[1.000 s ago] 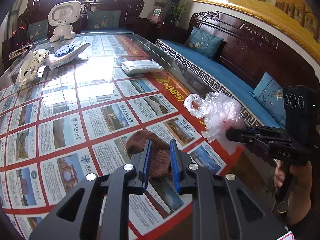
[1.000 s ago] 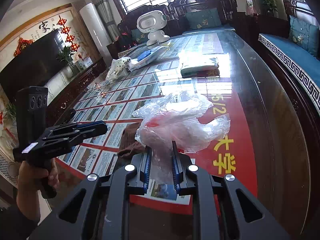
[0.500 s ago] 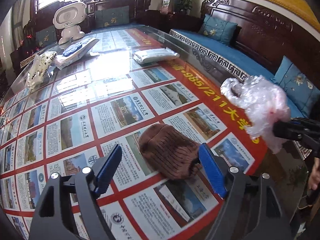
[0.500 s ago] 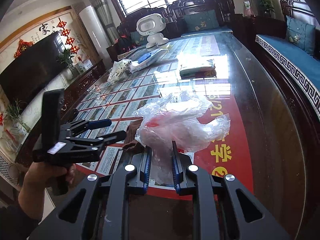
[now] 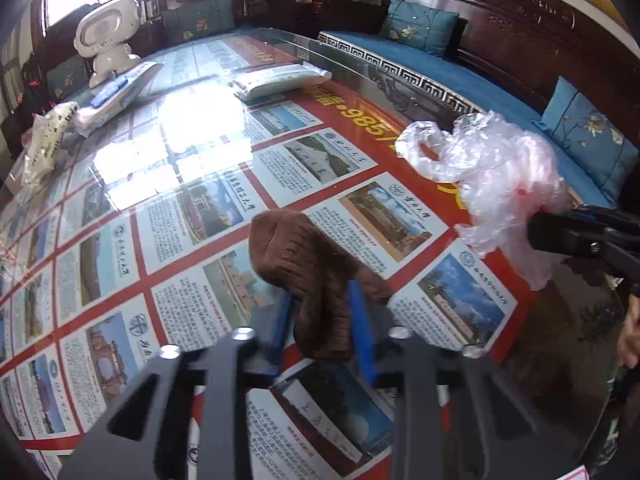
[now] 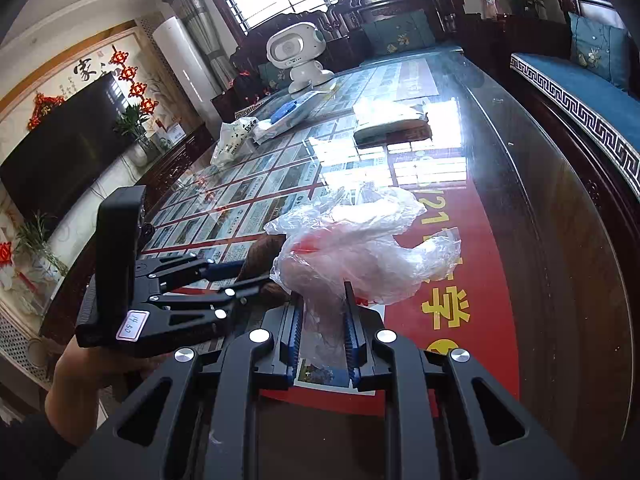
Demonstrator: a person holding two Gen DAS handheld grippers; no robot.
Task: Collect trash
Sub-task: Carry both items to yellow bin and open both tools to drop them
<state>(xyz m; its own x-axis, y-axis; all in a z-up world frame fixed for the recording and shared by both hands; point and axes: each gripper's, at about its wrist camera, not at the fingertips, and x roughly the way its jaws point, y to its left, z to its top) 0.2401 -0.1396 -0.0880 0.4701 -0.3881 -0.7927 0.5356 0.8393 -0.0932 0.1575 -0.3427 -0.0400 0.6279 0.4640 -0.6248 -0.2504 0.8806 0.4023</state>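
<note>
L gripper (image 5: 320, 320) is clamping its blue pads on the near end of the crumpled brown knit cloth (image 5: 308, 268), lying on the glass-topped poster table (image 5: 200, 208), long axis running away from the fingers. R gripper (image 6: 322, 330), just to the right, is pinching the clear crinkled plastic bag (image 6: 360, 248) w/ fingers together; bag mouth is sitting right of the cloth.

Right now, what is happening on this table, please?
A person is collecting trash with two handheld grippers. The left gripper is shut on a brown knitted cloth lying on the glass table. The right gripper is shut on a crumpled clear plastic bag, held just beside the cloth. Some white packets lie farther away.
</note>
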